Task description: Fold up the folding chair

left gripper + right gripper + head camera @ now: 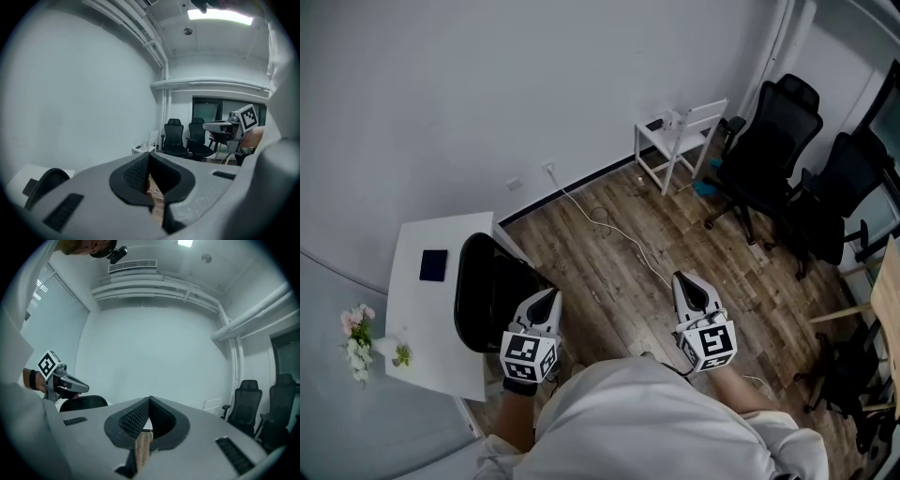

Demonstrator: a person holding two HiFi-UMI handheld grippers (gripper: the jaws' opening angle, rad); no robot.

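The white folding chair [682, 139] stands unfolded by the far wall, well ahead of both grippers. It shows small in the left gripper view [150, 142] and its back shows in the right gripper view [212, 405]. My left gripper [550, 296] is held low in front of the person, jaws shut with nothing between them [149, 154]. My right gripper [681, 279] is held beside it, also shut and empty [150, 400]. Both point out over the wooden floor towards the far wall.
A white table [412, 314] stands at the left with a dark notebook [434, 265], a small vase of flowers [356, 342] and a black chair [487, 291] against it. Two black office chairs [773, 141] [844, 192] stand at the right. A white cable [619, 234] trails over the floor.
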